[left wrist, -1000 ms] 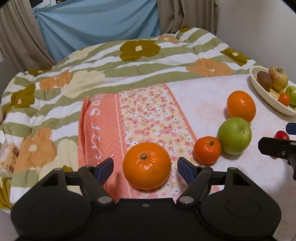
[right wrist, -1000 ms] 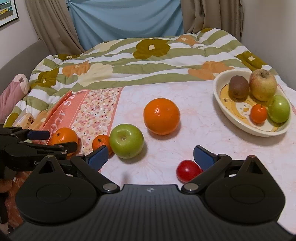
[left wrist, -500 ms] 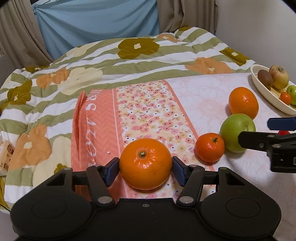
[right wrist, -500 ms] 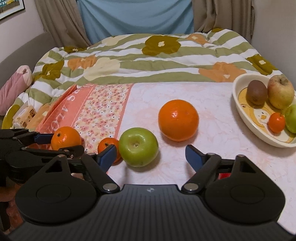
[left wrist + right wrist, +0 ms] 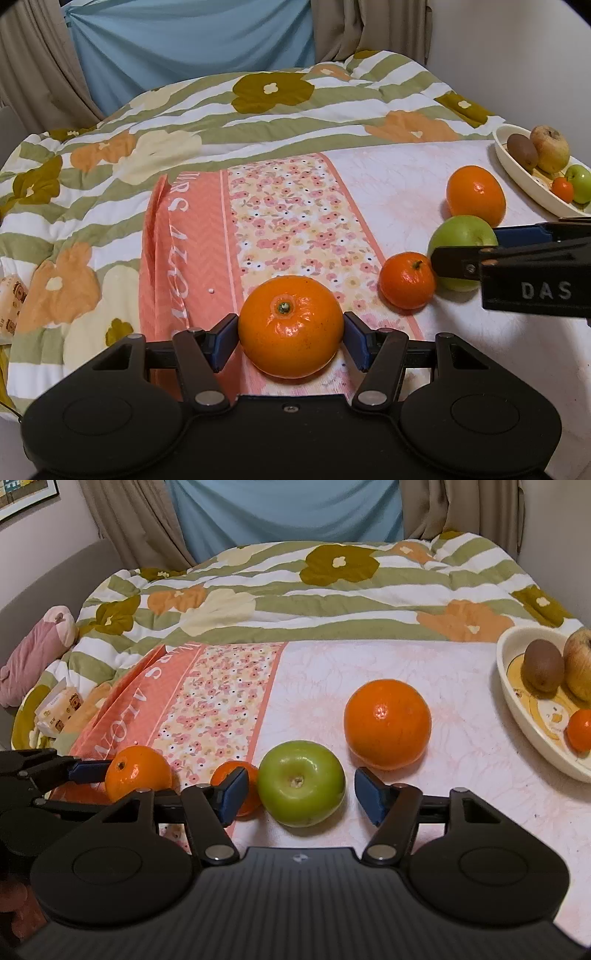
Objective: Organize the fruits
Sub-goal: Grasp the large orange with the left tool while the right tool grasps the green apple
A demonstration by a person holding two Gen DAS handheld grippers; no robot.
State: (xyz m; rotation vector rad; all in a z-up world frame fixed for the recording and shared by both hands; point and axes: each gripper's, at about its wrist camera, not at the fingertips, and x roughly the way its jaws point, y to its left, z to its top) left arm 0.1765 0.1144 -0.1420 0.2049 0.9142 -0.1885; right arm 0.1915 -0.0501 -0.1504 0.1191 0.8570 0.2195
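Note:
My left gripper is shut on a large orange that rests on the floral cloth; both blue pads touch its sides. It also shows in the right wrist view. My right gripper is open with the green apple between its fingers, pads apart from it. A small mandarin lies left of the apple. A big orange lies behind it. The cream bowl at the right holds a kiwi, an apple and a mandarin.
A striped floral quilt covers the bed behind the cloth. A tissue pack and a pink soft toy lie at the left. Curtains and a wall stand beyond. The bowl also shows in the left wrist view.
My left gripper closed on the large orange. My right gripper moved left from the small red fruit and now straddles the green apple.

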